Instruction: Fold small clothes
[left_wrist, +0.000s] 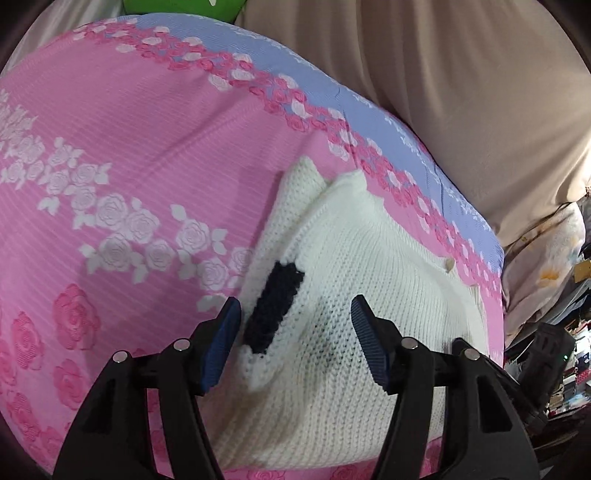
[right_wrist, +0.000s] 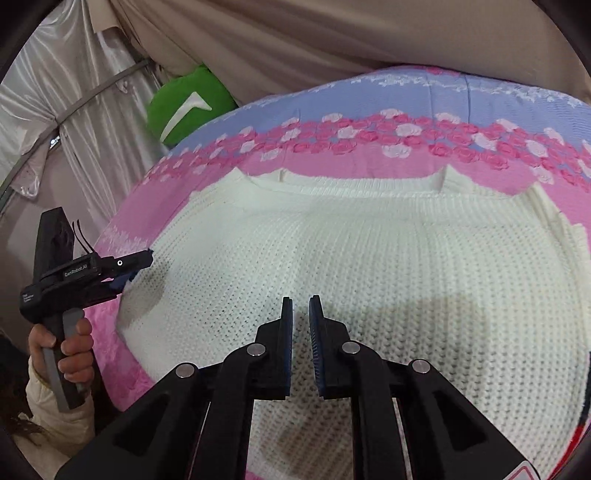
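Observation:
A white knitted sweater (right_wrist: 369, 258) lies flat on a pink rose-patterned bedspread (right_wrist: 369, 162), its ribbed edge toward the far side. In the left wrist view the sweater (left_wrist: 351, 277) shows a dark navy patch (left_wrist: 275, 306) on a folded part. My left gripper (left_wrist: 295, 314) is open, its jaws spread over the sweater's edge beside the navy patch, holding nothing. It also shows in the right wrist view (right_wrist: 138, 266) at the sweater's left edge. My right gripper (right_wrist: 301, 306) hovers over the sweater's middle with its jaws nearly together and nothing between them.
The bedspread (left_wrist: 110, 129) has a blue border (left_wrist: 295, 70) at the far side. Beige curtain (right_wrist: 332, 37) hangs behind the bed. A green cushion (right_wrist: 188, 103) sits at the bed's far left corner. Clutter (left_wrist: 561, 350) lies off the right edge.

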